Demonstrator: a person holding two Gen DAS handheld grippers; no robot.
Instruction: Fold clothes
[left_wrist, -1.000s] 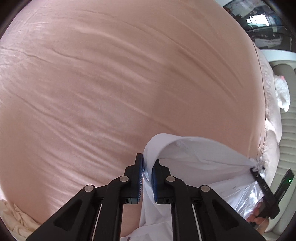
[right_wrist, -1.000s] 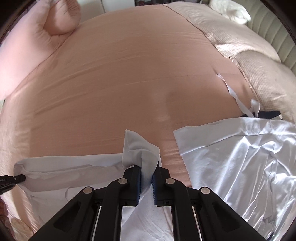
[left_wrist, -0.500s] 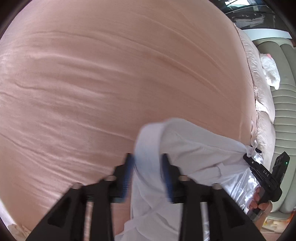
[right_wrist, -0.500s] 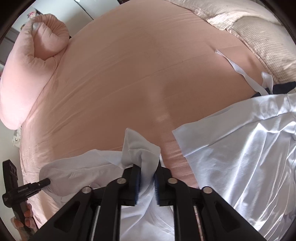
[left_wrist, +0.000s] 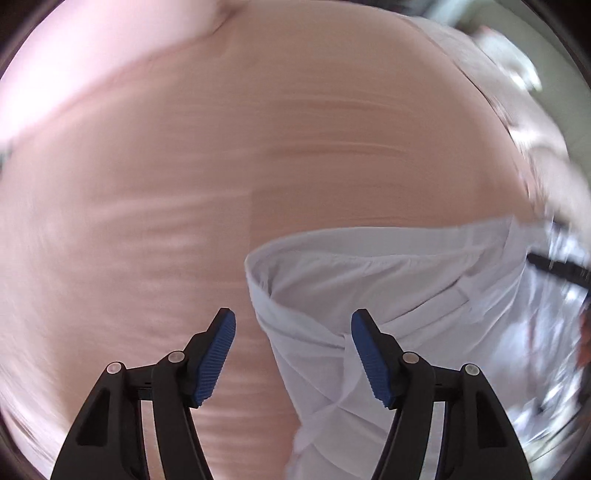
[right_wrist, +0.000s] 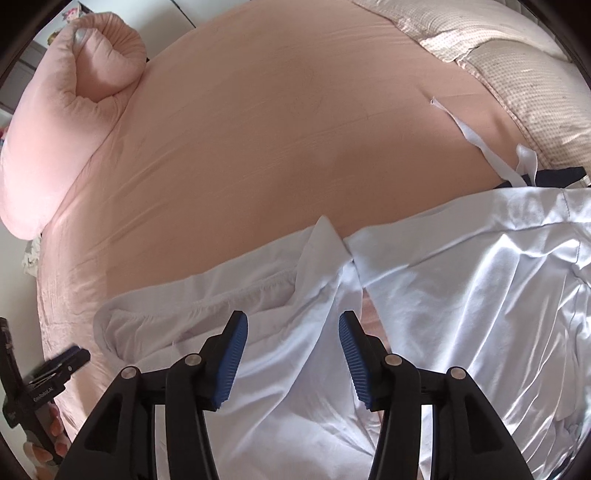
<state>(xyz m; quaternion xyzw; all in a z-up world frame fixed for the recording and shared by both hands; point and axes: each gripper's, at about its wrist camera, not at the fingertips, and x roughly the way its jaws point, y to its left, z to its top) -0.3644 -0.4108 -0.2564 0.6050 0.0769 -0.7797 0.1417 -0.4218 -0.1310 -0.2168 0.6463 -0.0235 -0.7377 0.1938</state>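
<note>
A white garment (right_wrist: 280, 332) lies on the pink bed sheet (right_wrist: 295, 122), its folded sleeve part stretching left; it also shows in the blurred left wrist view (left_wrist: 369, 295). A shiny white satin part (right_wrist: 480, 295) lies to its right. My right gripper (right_wrist: 293, 354) is open and empty just above the white cloth. My left gripper (left_wrist: 293, 354) is open and empty, with the cloth's folded edge below and between its fingers. The left gripper also shows at the lower left of the right wrist view (right_wrist: 55, 369).
A rolled pink duvet (right_wrist: 74, 110) lies at the far left of the bed. Beige patterned pillows (right_wrist: 517, 74) lie at the far right. A white strap (right_wrist: 476, 136) and a dark item (right_wrist: 554, 173) lie near the pillows.
Both grippers were shut on the white cloth and have opened, letting it drop flat on the bed. The left view has swung and is blurred.
</note>
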